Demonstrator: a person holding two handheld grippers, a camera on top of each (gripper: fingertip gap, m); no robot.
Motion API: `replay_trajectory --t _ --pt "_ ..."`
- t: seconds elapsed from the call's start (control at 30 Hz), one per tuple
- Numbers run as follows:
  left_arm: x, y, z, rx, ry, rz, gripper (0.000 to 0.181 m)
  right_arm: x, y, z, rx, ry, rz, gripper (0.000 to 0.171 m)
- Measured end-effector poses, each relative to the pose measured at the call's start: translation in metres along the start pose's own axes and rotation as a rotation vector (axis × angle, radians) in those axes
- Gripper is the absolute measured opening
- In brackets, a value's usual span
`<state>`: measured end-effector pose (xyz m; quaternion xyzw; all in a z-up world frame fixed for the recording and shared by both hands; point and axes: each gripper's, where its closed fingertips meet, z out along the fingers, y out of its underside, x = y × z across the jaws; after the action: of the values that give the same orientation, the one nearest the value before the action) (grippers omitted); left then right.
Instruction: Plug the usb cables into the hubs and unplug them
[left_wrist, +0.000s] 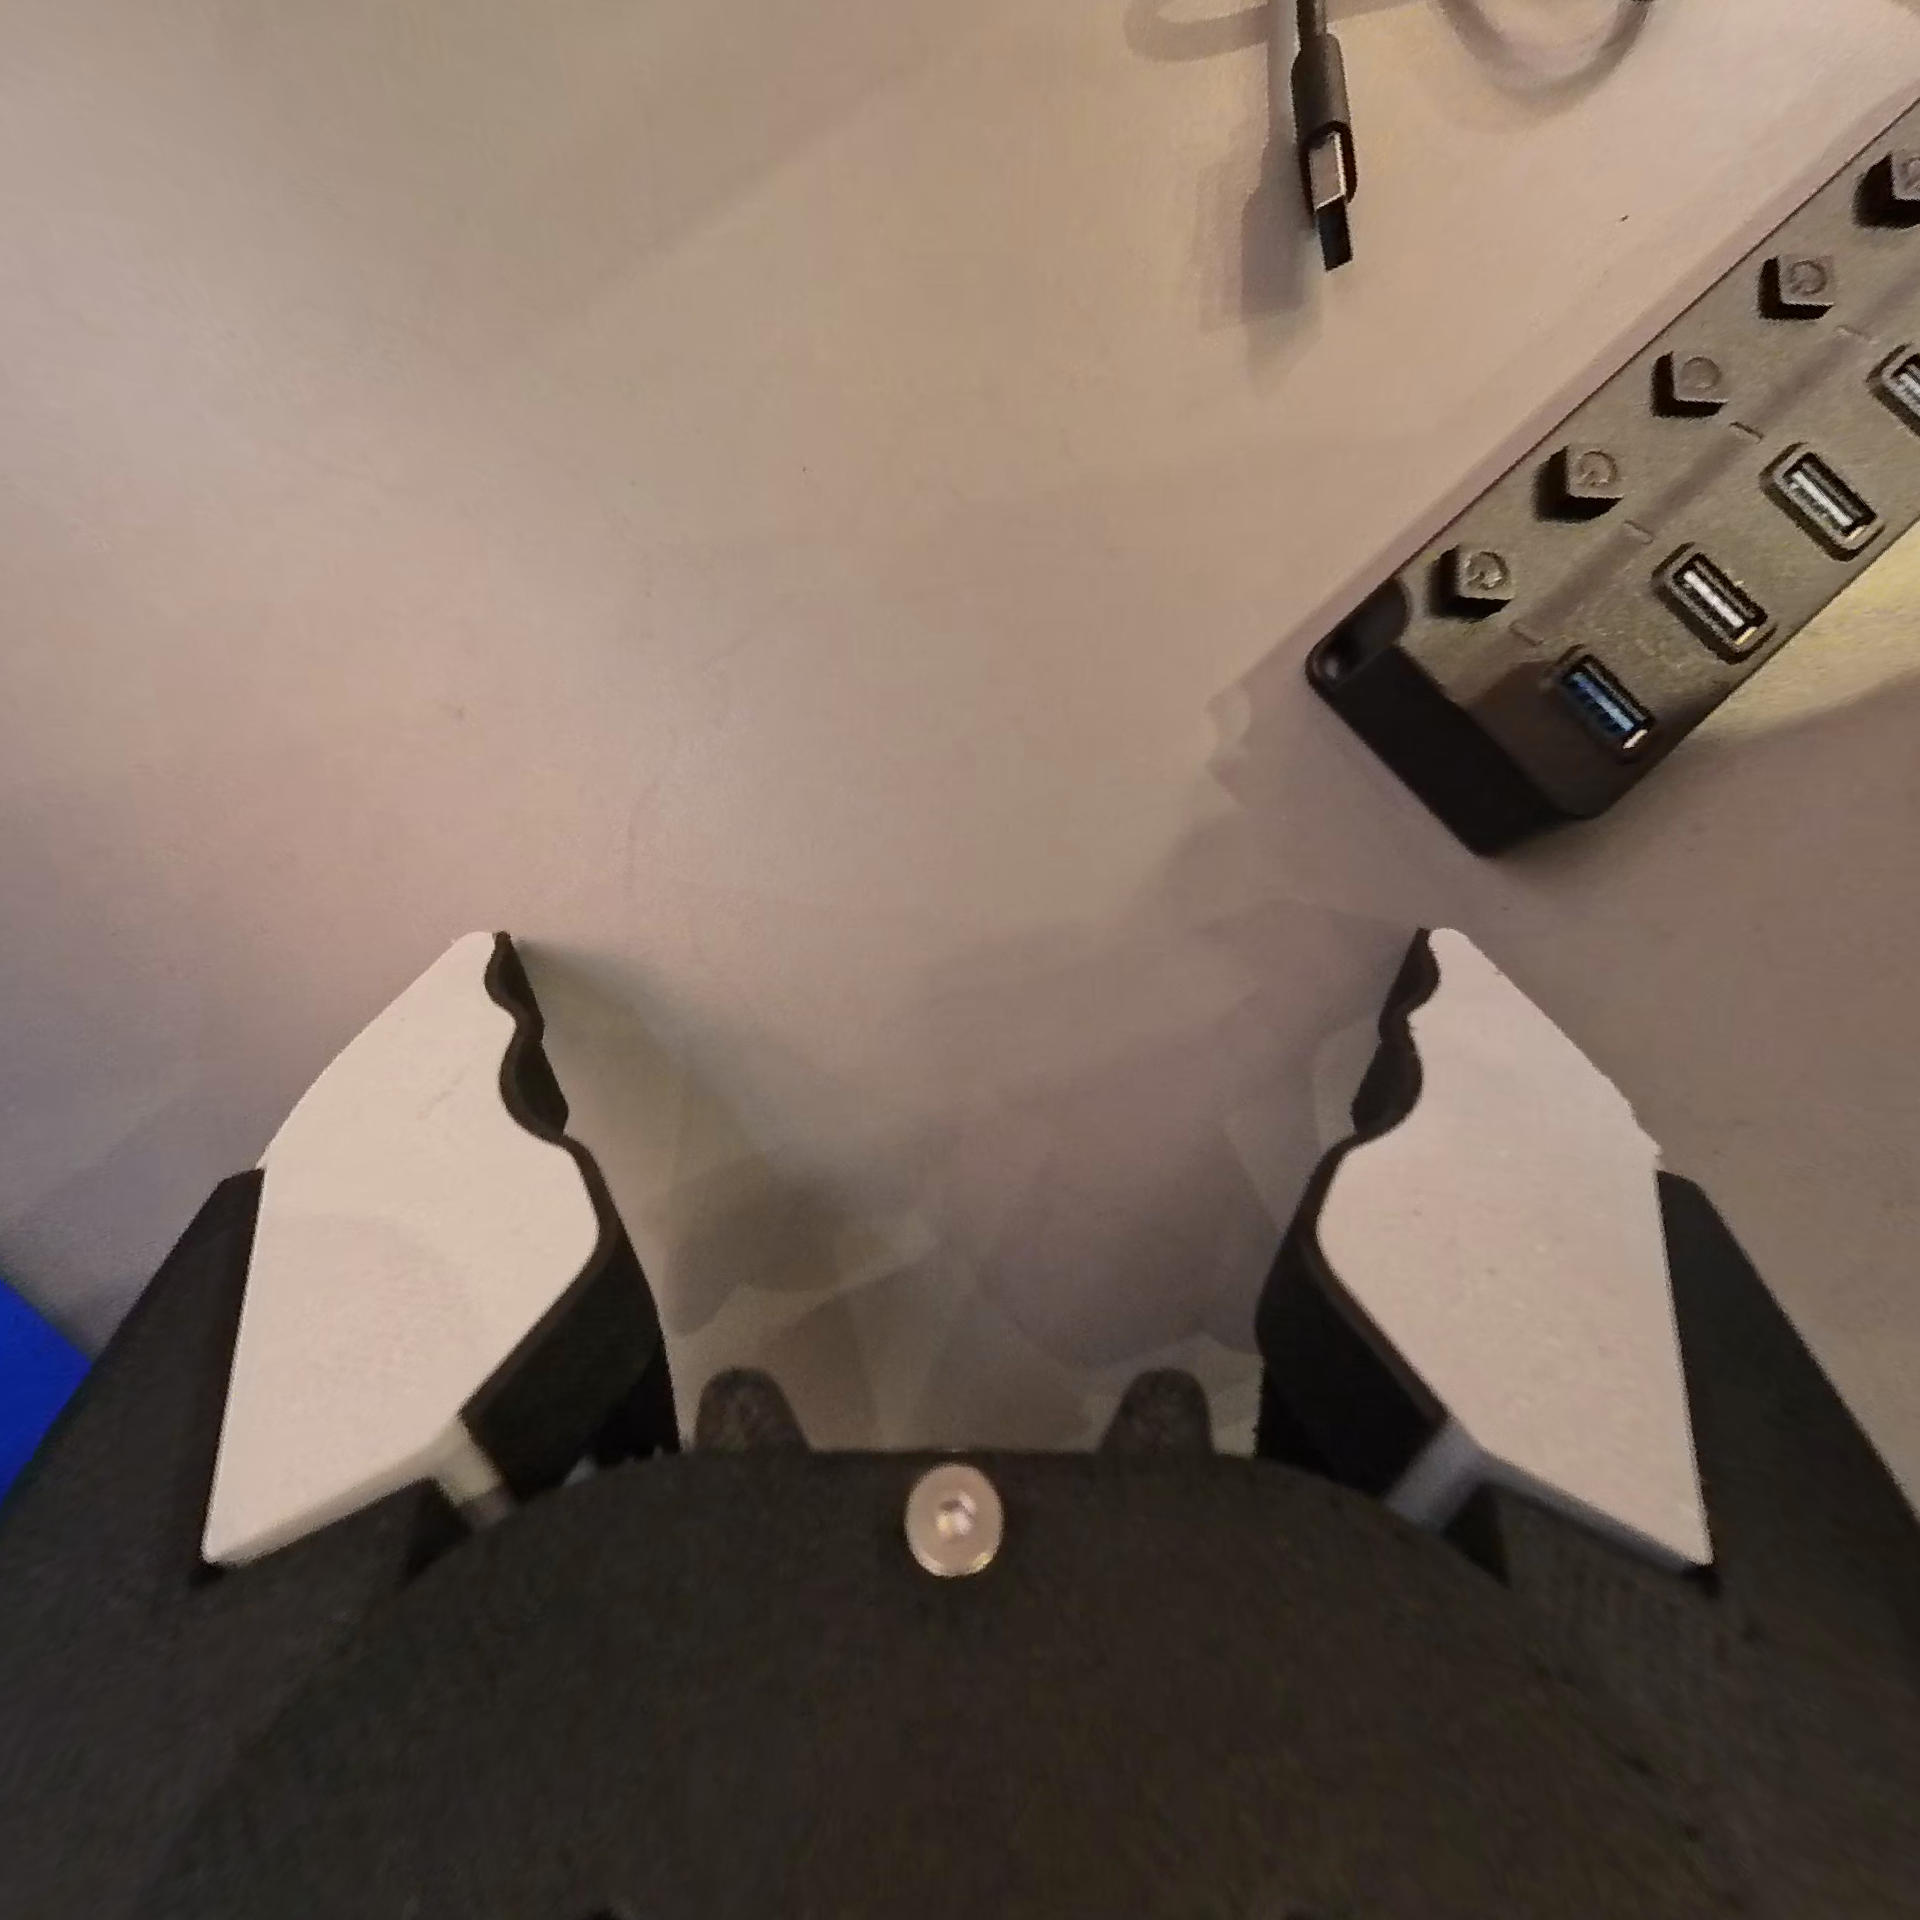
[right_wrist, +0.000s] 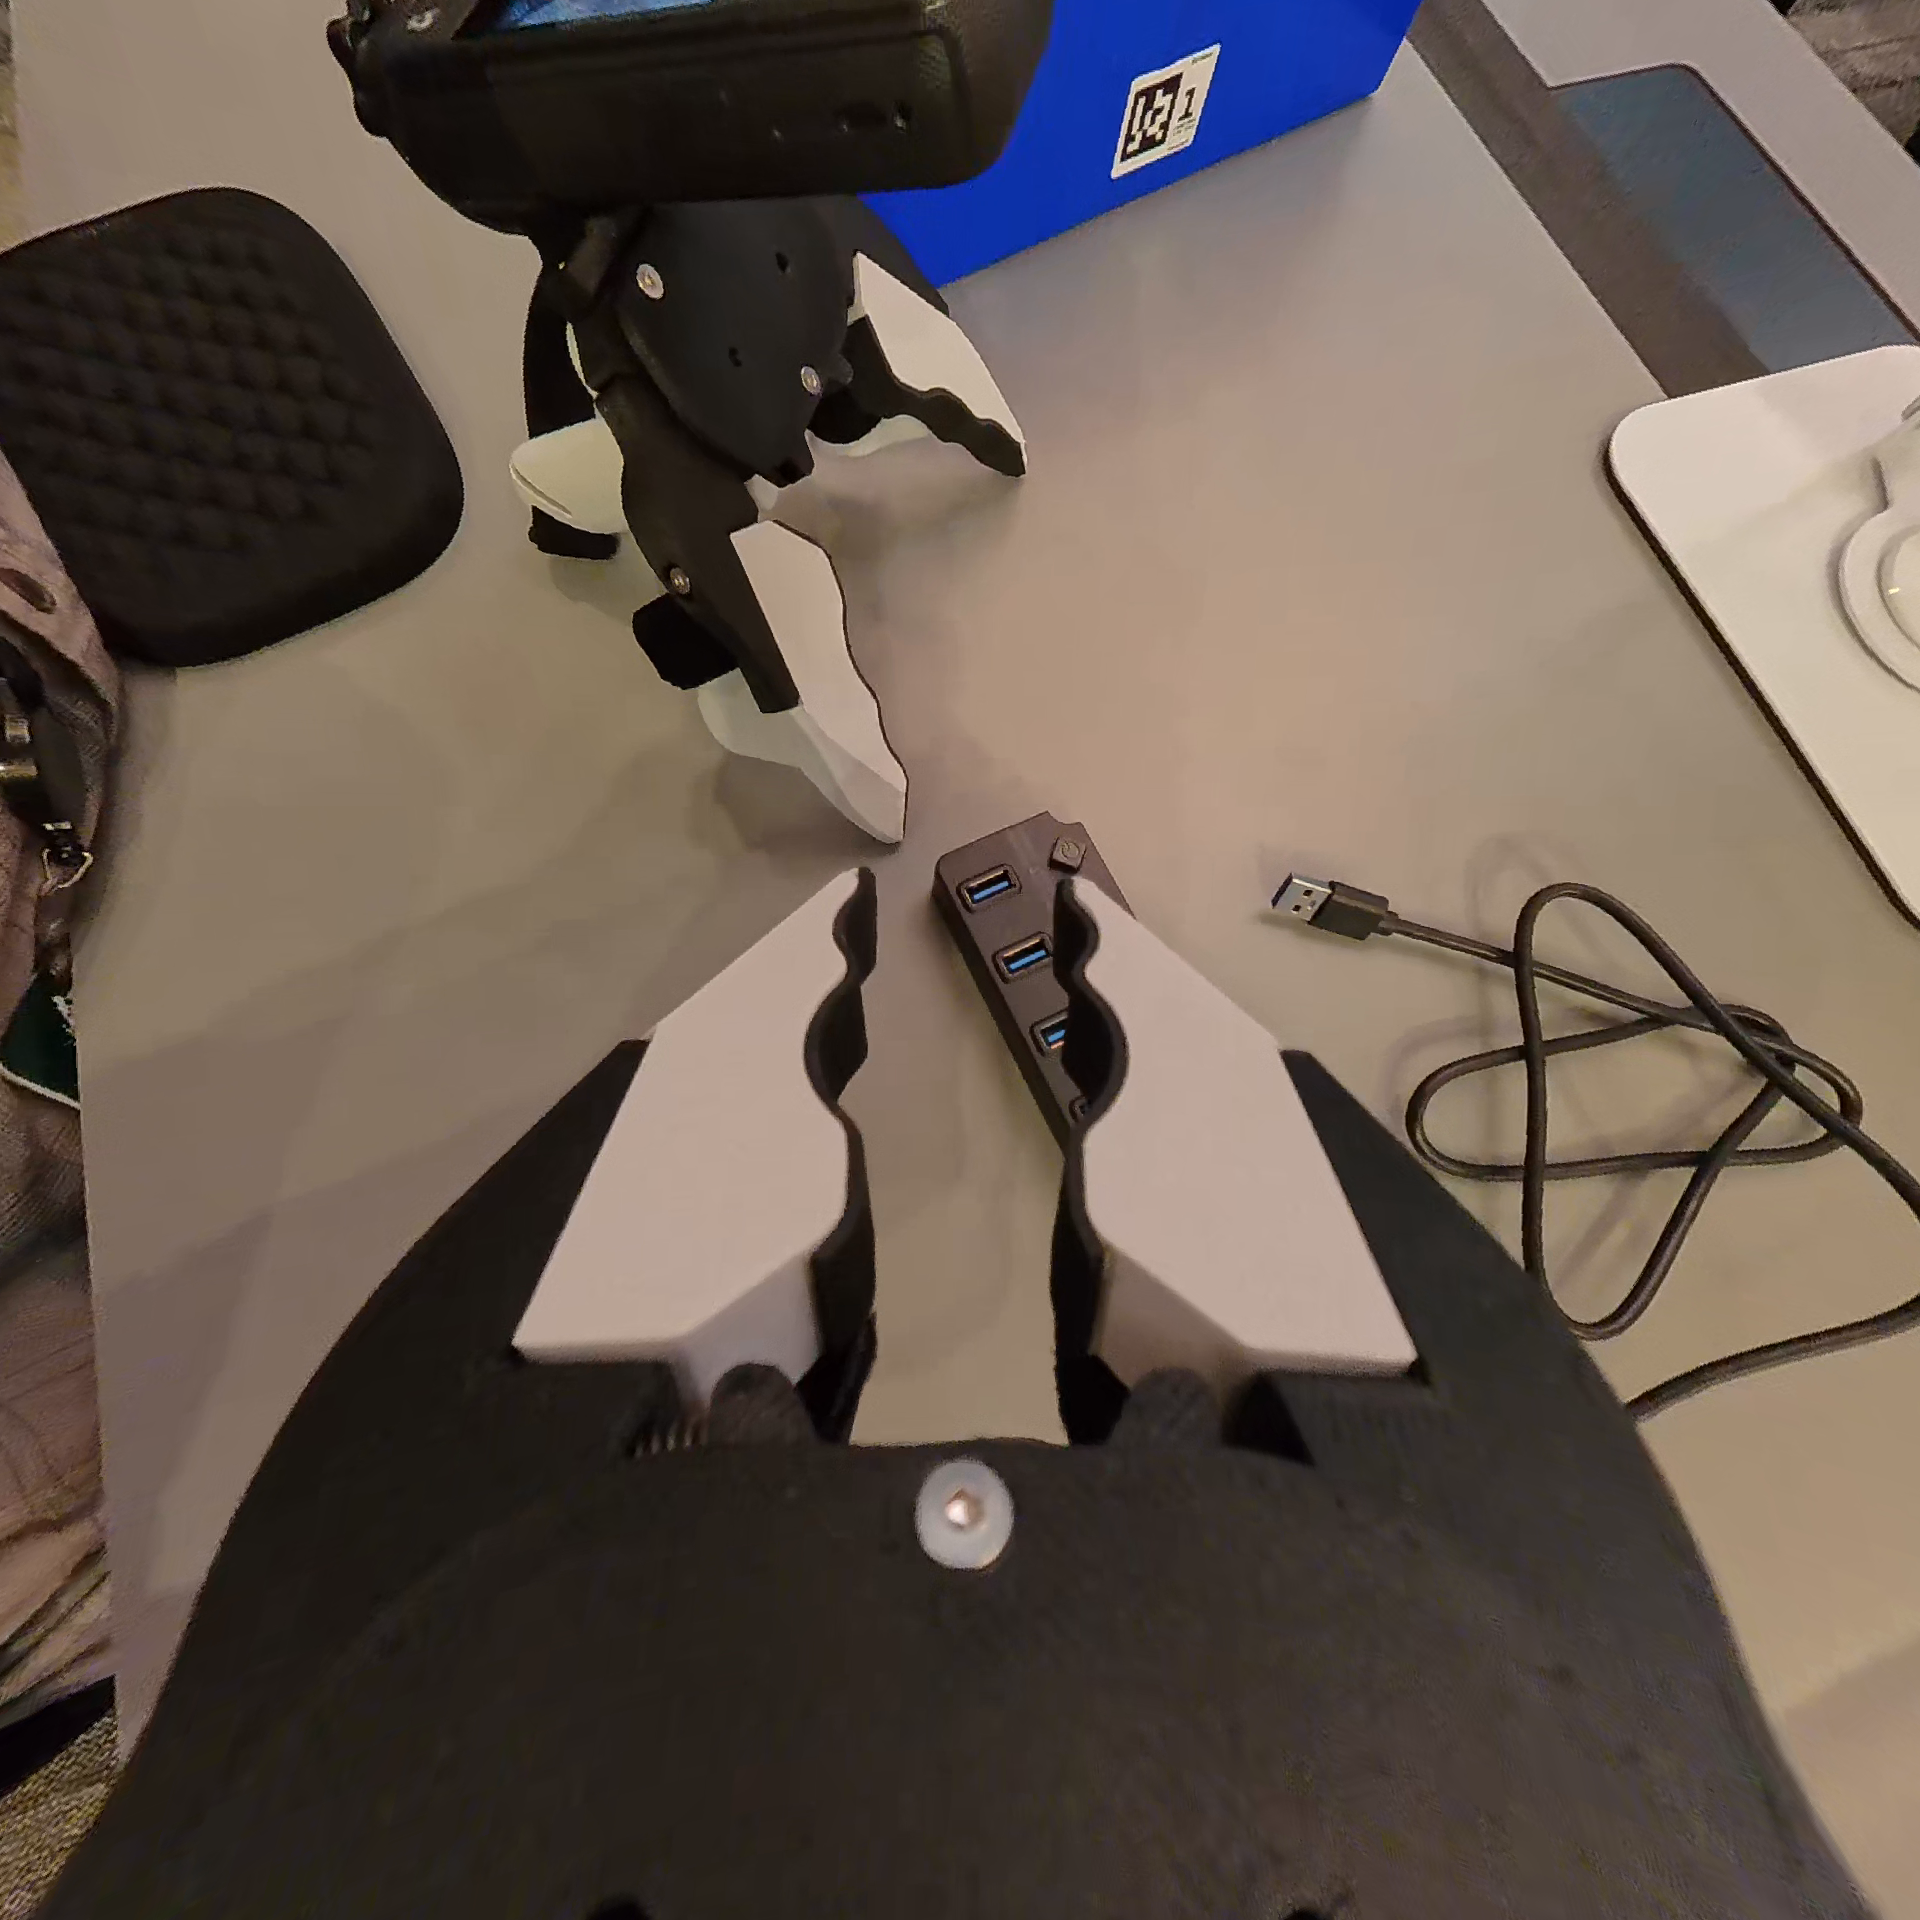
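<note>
Left wrist view: the left gripper (left_wrist: 966, 940) hangs over the bare grey table (left_wrist: 623, 520) with its fingers spread wide and nothing between them. At two o'clock lies the black USB hub (left_wrist: 1621, 582), running diagonally with its ports up; at one o'clock the USB plug (left_wrist: 1325, 177) lies loose on the table, well apart from the hub.

Right wrist view: the right gripper (right_wrist: 966, 883) has its fingers parted by a narrow gap, holding nothing, over the hub's (right_wrist: 997, 914) near end. The cable (right_wrist: 1621, 1081) coils at three o'clock, unplugged. The left gripper (right_wrist: 961, 634) stands at twelve o'clock, a blue box (right_wrist: 1039, 197) behind it.
</note>
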<state>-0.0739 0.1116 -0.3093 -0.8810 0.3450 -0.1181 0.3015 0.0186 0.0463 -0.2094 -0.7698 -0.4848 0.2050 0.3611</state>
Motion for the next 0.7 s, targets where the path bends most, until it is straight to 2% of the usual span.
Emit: replay_trajectory --t 0.7 --pt "0.0 0.0 0.0 0.0 0.0 0.0 0.146 -0.002 -0.003 -0.013 0.05 0.008 -0.027 0.031"
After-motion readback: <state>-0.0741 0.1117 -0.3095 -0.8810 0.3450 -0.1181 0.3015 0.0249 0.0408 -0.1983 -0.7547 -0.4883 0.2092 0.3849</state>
